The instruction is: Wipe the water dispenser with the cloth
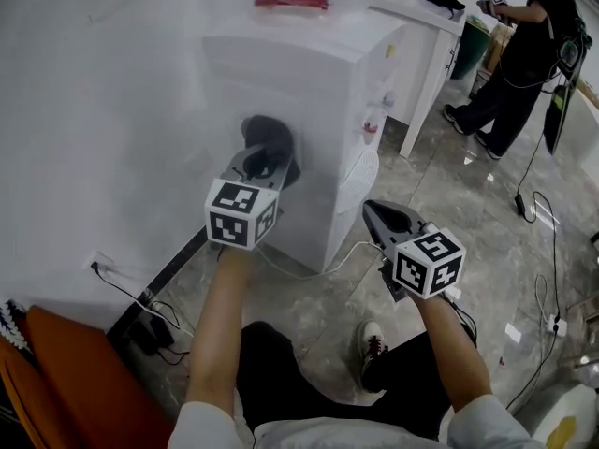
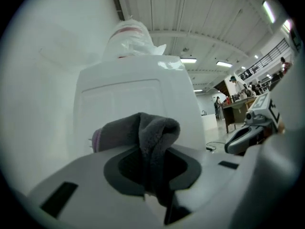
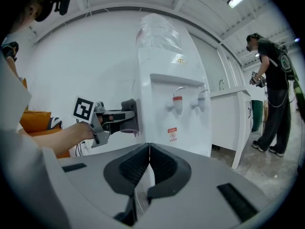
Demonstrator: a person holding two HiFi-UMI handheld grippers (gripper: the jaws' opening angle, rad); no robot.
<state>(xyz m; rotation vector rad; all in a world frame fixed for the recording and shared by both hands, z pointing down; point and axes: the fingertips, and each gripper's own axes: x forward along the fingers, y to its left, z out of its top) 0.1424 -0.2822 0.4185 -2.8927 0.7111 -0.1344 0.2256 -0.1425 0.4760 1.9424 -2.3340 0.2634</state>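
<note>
Head view, room only. We log a plain white wall (image 1: 103,110) from 9 to 12 o'clock. The floor (image 1: 440,204) is glossy grey stone-look tile that reflects the light.

At 1 o'clock a white worktop (image 1: 416,12) stands against the wall, with a green bin (image 1: 473,37) just beyond it. At 2 o'clock a person in dark clothes (image 1: 519,54) stands on the tiles. At 7 o'clock we see an orange seat (image 1: 65,372).

A wall socket (image 1: 96,266) sits low at 8 o'clock, and a black cable (image 1: 126,297) runs down from it.

Overhead is a white ribbed ceiling (image 2: 157,8) with lit strip lights (image 2: 188,60).
</note>
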